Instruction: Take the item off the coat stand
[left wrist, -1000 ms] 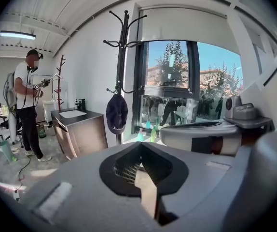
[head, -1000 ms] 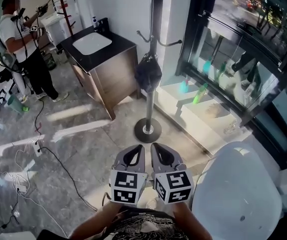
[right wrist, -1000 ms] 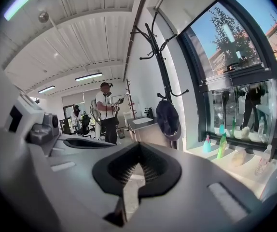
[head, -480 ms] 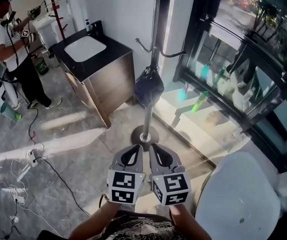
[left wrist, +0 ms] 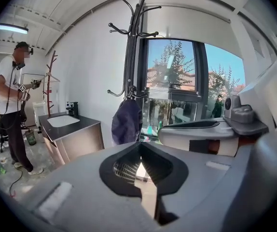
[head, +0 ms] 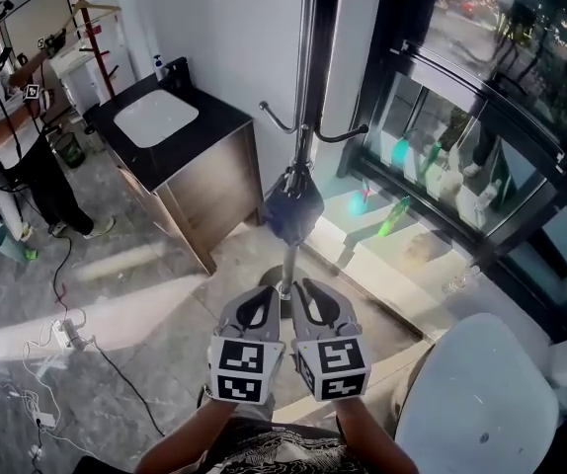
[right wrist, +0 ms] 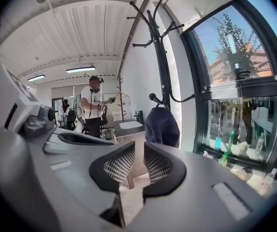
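**Dark bag hangs on stand, grippers short of it**

The dark bag hangs from a low hook of the coat stand, far beyond both grippers. The left gripper has its jaws clenched together, empty. The right gripper has its jaws opening, with nothing between them.

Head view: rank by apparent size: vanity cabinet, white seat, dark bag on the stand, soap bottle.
1. vanity cabinet and white seat: look about alike; the seat is nearer and cut off by the frame, so no ranking between them.
2. dark bag
3. soap bottle
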{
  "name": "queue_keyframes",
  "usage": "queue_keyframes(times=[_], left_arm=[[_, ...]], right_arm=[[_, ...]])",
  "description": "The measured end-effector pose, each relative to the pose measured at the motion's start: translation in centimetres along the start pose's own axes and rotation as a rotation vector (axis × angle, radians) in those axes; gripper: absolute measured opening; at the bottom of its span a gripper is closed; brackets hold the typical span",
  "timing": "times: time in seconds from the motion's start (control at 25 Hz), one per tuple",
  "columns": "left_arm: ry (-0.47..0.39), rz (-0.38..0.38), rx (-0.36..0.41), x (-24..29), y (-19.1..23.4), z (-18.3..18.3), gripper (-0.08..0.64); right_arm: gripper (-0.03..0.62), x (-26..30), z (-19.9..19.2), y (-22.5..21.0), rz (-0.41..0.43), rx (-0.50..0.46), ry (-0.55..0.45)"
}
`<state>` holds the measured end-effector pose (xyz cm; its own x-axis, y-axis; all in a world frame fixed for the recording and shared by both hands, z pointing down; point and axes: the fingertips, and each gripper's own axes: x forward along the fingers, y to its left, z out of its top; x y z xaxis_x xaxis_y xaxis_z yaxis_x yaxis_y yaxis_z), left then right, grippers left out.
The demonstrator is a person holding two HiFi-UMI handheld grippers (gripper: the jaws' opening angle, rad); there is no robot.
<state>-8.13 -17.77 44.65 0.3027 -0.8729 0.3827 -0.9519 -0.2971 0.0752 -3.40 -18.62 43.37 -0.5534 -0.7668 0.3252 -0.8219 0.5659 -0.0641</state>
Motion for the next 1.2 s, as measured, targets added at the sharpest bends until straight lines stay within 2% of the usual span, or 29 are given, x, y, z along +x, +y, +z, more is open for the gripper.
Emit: queue_keyframes(times=[0.28,0.84,1.08,1.2], left_arm=[[-0.008,-0.017,0.004,2.2,3.1,1.5,0.002],[0.001,-0.098,0.023,6.8,7.4,2.3,0.002],[0.002,-0.138,0.038,8.0,7.5,2.6,0.002],[0.005,-0.135,0.04,8.4,8.2,2.8,0.002]], right_arm=[[0.074,4.1,1.1,-1.3,-0.066,-0.02,0.006],[0.164,10.8,0.8,-4.6,-0.215,-0.017,0.056],[0.152,12.6,0.7,-5.6,-0.239,-0.035,0.071],[0.1,13.1,1.0,-5.5,-0.243,-0.06,0.064]])
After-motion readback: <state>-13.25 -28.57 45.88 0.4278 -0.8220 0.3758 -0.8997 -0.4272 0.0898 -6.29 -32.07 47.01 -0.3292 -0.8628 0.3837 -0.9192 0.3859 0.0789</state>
